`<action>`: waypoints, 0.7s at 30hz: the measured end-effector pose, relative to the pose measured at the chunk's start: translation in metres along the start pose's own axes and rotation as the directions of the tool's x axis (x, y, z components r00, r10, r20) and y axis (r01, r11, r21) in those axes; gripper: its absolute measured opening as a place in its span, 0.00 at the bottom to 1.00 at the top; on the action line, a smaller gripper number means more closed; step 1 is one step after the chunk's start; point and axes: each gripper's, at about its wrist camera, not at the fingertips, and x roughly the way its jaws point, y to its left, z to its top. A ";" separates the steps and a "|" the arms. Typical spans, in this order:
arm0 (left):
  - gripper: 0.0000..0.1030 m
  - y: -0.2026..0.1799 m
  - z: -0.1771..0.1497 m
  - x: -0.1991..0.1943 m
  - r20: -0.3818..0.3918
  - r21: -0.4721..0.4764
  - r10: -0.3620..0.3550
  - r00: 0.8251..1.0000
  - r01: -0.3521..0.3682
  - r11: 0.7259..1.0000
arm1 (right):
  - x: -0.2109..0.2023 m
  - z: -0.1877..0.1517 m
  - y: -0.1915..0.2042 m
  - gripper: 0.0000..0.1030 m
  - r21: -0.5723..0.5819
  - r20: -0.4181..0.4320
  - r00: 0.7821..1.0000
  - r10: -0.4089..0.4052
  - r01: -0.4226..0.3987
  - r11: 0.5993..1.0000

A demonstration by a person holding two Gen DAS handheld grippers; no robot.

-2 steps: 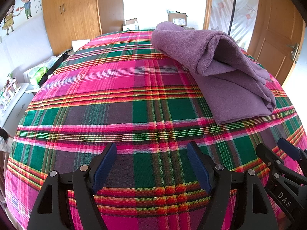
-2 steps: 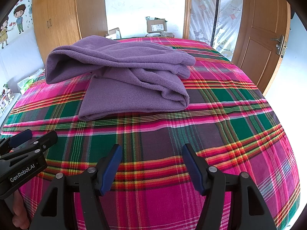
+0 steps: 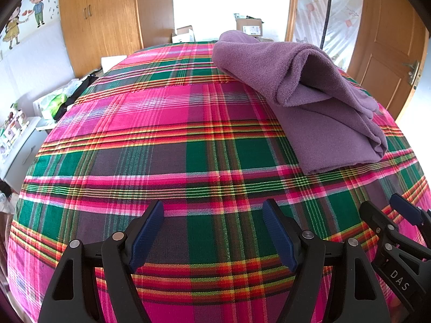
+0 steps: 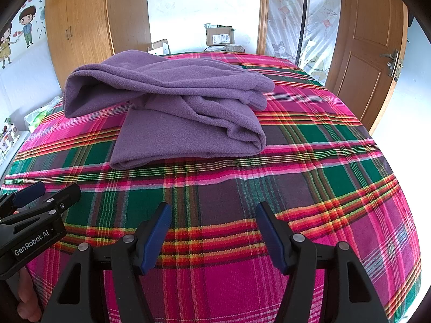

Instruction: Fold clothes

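A purple fleece garment [image 3: 309, 99] lies loosely folded on the plaid bed cover [image 3: 161, 134], far right in the left wrist view and centre-left in the right wrist view [image 4: 175, 113]. My left gripper [image 3: 212, 210] hovers open over bare cover, well short of the garment, nothing between its blue pads. My right gripper [image 4: 212, 212] is open too, just in front of the garment's near edge. Each gripper shows in the other's view: the right gripper at the lower right [image 3: 388, 210], the left gripper at the lower left [image 4: 45, 191].
Wooden wardrobes [image 3: 102, 27] stand beyond the bed's far left, a wooden door [image 4: 371, 62] at the right. Cardboard boxes [image 4: 219, 36] sit past the far edge. Bags and a white cabinet [image 3: 24, 145] crowd the left side. A hand [image 4: 27, 296] holds the left gripper.
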 end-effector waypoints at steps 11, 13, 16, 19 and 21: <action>0.75 0.000 -0.001 0.000 0.000 0.001 0.002 1.000 -0.002 1.000 | 0.000 0.000 0.001 0.63 0.000 0.000 1.000 0.000 0.000 1.000; 0.75 -0.002 -0.001 0.000 0.000 0.001 0.003 1.000 -0.003 1.000 | -0.001 0.000 0.001 0.64 0.000 0.000 1.000 0.000 0.000 1.000; 0.75 -0.003 -0.001 -0.001 0.000 -0.001 0.002 1.000 -0.002 1.000 | -0.002 -0.001 0.002 0.64 -0.001 0.000 1.000 -0.001 0.001 1.000; 0.75 -0.002 -0.001 -0.003 -0.001 0.003 0.002 1.000 -0.002 1.000 | 0.000 0.000 0.000 0.64 0.000 0.000 1.000 0.000 0.000 1.000; 0.75 -0.002 -0.002 -0.005 -0.001 0.009 0.001 1.000 -0.001 1.000 | 0.001 0.000 -0.001 0.64 0.000 0.000 1.000 0.000 0.000 1.000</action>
